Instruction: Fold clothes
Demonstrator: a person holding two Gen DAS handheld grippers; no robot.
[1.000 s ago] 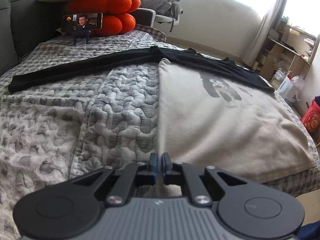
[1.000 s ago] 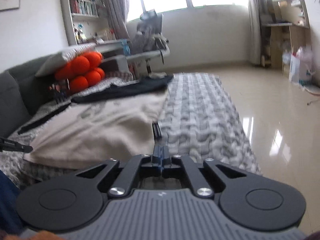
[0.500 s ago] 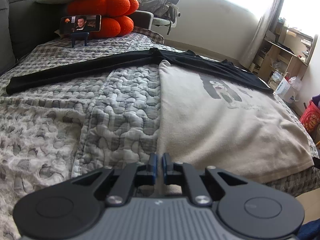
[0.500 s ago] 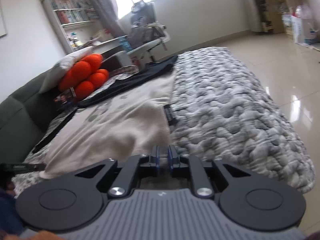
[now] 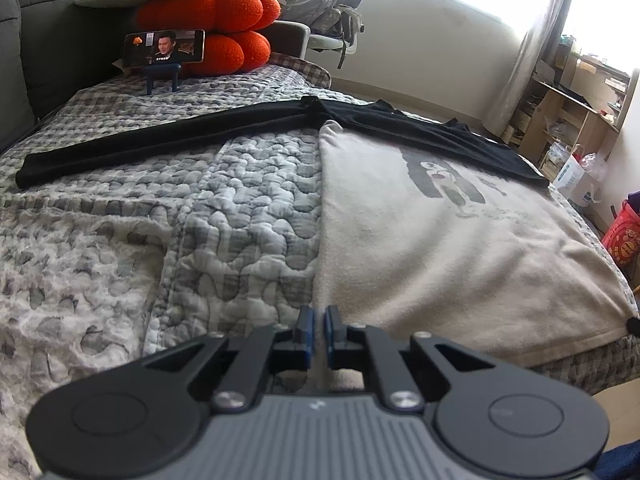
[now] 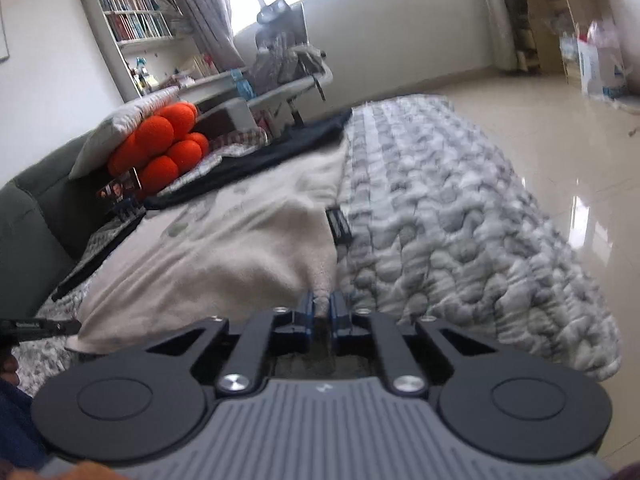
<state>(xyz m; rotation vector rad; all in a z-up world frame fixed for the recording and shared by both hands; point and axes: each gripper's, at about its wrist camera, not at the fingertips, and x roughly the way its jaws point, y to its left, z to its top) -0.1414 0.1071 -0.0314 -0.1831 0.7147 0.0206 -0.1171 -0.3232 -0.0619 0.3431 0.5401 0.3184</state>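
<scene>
Beige shirt [image 5: 440, 248] corners sit pinched in left hand-held gripper [image 5: 316, 320]; right hand-held gripper [image 6: 321, 304] closing.

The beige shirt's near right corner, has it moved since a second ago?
Yes. In the right wrist view the beige shirt corner now bunches between the right hand-held gripper fingers as they close, drawn toward the camera across the grey quilt.

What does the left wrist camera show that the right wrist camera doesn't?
Only the left wrist view: a red bag at the picture's right edge. Only the right wrist view: a bookshelf, shiny floor, and a black tag at the beige T-shirt's edge. Both: the beige T-shirt spread on the grey quilt, a black garment beyond it, orange cushions, and a phone on a stand.
</scene>
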